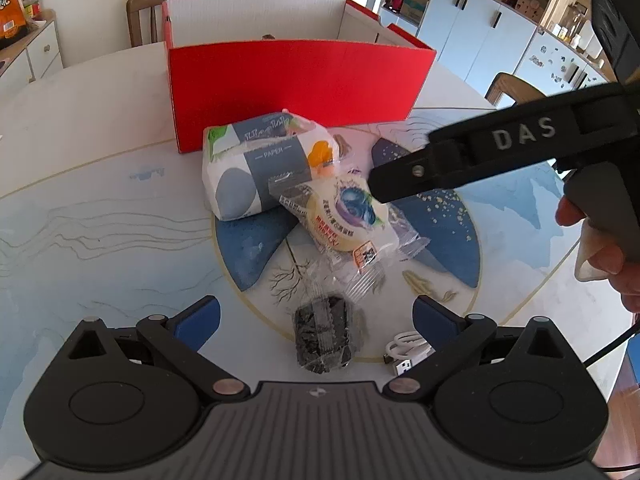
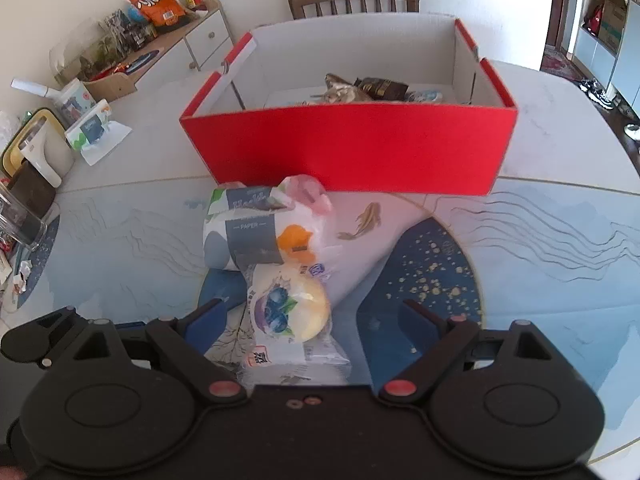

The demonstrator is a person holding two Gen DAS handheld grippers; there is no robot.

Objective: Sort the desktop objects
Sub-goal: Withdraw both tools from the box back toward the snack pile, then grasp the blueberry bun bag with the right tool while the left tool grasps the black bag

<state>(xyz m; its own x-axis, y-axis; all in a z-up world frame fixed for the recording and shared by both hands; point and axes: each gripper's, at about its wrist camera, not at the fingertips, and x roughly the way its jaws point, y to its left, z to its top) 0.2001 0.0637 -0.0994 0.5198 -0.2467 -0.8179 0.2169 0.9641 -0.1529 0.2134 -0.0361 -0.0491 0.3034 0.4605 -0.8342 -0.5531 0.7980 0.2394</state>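
Both grippers spread wide, nothing held. Left gripper [image 1: 316, 320] poised over the dark wrapped snack [image 1: 322, 338] at lower centre; right gripper [image 2: 312, 320] straddling the blueberry bun packet [image 2: 290, 310] low in its view. Best lowered squarely, closed on the firm middle rather than loose wrapper, then lifted clear of the tissue pack [image 2: 256, 236] toward the red box [image 2: 348, 144] above.

Your left gripper [image 1: 316, 316] hangs wide open
A dark wrapped snack [image 1: 322, 334] lies between its blue pads [image 1: 198, 322]
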